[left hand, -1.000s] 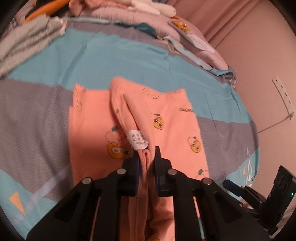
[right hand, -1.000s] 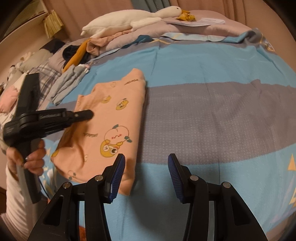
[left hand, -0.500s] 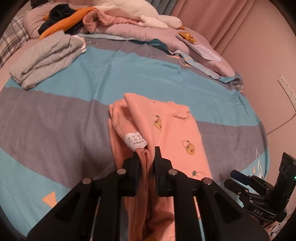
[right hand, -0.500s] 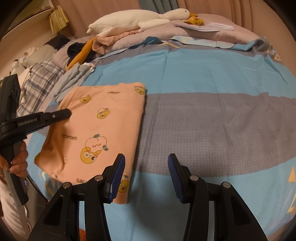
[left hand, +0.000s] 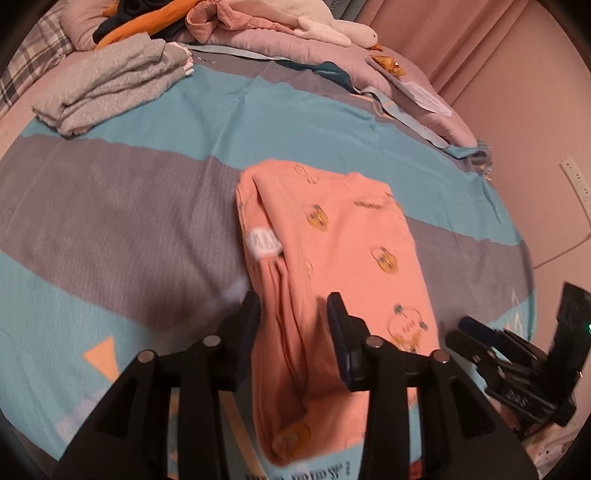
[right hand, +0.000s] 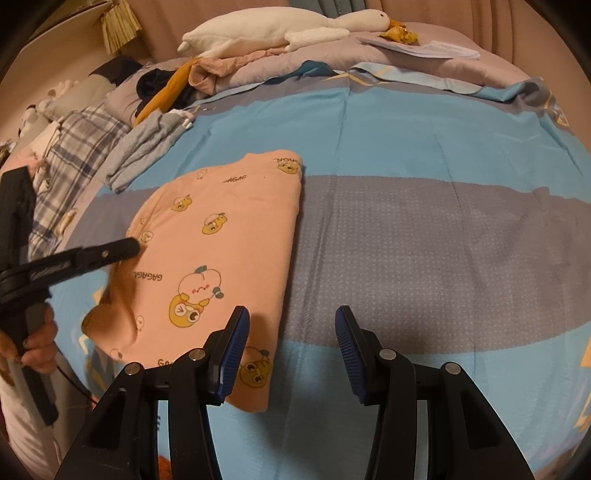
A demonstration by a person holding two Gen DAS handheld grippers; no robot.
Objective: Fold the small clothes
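Observation:
A small salmon-pink garment [left hand: 351, 236] with yellow cartoon prints lies folded lengthwise on the striped bed cover [right hand: 424, 221]. Its white care label [left hand: 264, 242] shows on the folded left edge. My left gripper [left hand: 293, 317] hovers over that near left edge. Its jaws are opening, and the bunched edge lies between them without the pads pressing on it. In the right wrist view the same garment [right hand: 229, 236] lies left of centre, with the left gripper's finger [right hand: 92, 254] at its left side. My right gripper [right hand: 291, 321] stands open just right of the garment's near corner, holding nothing.
Folded grey clothes [left hand: 110, 81] sit at the far left of the bed. Behind them lie a heap of orange, dark and pink clothes [right hand: 173, 85], a white plush goose [right hand: 280, 29] and papers [right hand: 424, 46]. A plaid cloth [right hand: 74, 155] hangs at the left edge. A wall socket [left hand: 576, 181] is on the right.
The left gripper carried the pinched edge across, folding the garment narrower, then spread its jaws and let the fabric go. The right gripper stayed open and hardly moved.

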